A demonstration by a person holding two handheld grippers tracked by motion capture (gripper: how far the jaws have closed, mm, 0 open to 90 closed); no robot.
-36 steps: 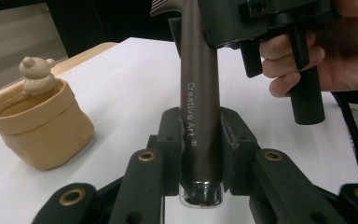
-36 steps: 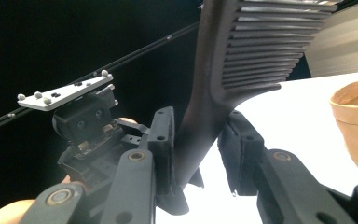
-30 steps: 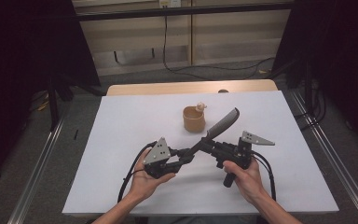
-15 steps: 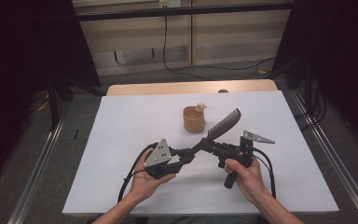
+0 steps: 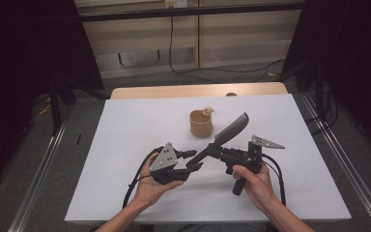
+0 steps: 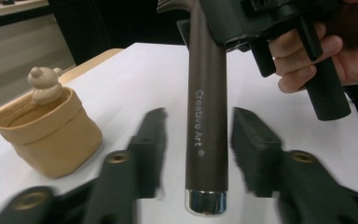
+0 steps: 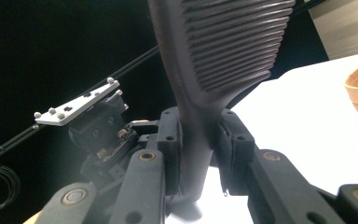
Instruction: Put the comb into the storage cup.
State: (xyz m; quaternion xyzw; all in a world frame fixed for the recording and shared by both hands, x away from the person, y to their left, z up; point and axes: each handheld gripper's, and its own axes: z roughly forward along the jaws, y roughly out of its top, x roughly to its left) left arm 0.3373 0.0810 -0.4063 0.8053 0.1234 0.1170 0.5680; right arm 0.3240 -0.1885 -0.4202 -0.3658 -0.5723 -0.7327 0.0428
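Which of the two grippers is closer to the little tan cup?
Right, narrowly. The right gripper clamps the comb just below and right of the cup. The left gripper sits lower, open around the comb's handle end, having just been opening.

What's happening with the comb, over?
Right tongs shut on comb. Left tongs just opened, handle between them, untouched. Tan cup beside it, not blocking.

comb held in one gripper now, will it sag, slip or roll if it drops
Probably stiff: the comb juts out straight from the right gripper. Its smooth handle may slip. It looks flat and toothed, so it is unlikely to roll.
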